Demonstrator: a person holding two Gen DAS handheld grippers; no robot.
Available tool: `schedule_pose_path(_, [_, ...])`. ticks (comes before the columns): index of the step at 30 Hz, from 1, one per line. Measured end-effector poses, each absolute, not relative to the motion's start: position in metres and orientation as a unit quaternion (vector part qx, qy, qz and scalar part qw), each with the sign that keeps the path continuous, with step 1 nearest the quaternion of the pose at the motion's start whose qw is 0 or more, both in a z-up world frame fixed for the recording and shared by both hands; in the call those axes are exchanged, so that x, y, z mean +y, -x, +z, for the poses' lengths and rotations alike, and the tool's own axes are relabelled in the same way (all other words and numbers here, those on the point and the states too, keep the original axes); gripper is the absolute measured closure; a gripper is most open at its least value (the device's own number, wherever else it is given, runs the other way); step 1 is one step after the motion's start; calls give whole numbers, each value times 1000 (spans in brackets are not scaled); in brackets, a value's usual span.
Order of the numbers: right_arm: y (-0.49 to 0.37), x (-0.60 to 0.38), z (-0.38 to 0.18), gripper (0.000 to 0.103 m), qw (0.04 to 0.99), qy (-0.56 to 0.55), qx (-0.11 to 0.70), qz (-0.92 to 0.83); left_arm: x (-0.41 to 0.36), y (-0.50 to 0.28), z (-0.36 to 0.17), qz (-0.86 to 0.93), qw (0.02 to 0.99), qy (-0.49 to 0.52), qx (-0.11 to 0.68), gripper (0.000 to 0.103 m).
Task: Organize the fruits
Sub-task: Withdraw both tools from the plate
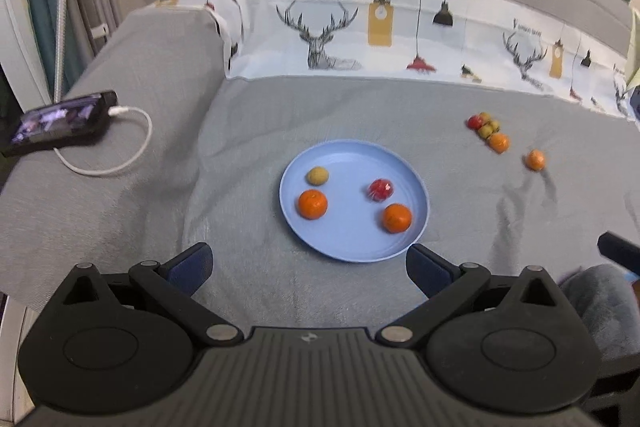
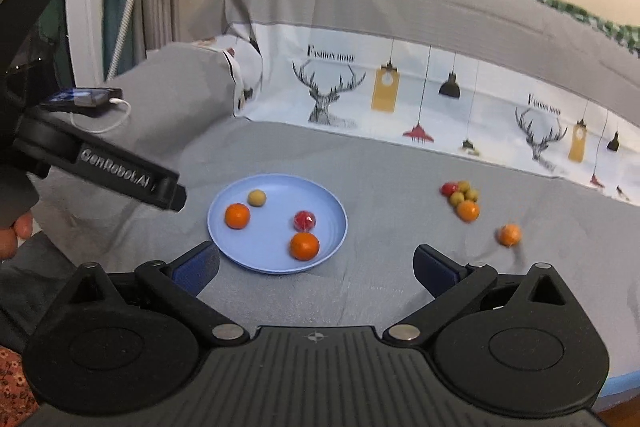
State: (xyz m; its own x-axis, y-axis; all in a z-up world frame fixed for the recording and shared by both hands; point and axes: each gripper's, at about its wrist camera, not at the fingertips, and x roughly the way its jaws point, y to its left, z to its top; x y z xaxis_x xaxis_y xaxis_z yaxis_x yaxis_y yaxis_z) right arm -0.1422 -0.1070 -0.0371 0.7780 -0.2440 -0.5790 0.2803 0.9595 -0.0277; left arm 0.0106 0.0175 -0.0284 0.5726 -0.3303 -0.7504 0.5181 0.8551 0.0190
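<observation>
A blue plate [image 1: 344,247] [image 2: 244,259] lies on the grey sofa seat. It holds two oranges [image 1: 312,203] [image 1: 396,218], a red fruit [image 1: 380,190] and a yellow-green fruit [image 1: 317,175]. To its right lies a cluster of red, green and orange fruits [image 1: 489,131] [image 2: 462,197] and one lone orange [image 1: 535,159] [image 2: 509,235]. My left gripper [image 1: 308,267] is open and empty, just in front of the plate. My right gripper [image 2: 316,267] is open and empty, in front of the plate's right side. The left gripper's body [image 2: 120,175] shows at the left of the right wrist view.
A phone [image 1: 60,125] with a white cable [image 1: 120,147] lies on the sofa's left armrest. A printed cloth with deer and lamps [image 1: 360,35] hangs over the backrest. A dark cushion [image 1: 596,303] sits at the near right.
</observation>
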Motion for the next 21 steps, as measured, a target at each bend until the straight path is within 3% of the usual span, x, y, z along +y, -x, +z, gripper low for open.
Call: schedule_pose_path(21, [195,-89,-5,1,957,5,245,-156,20,35,4,-251,899,-105,343,0])
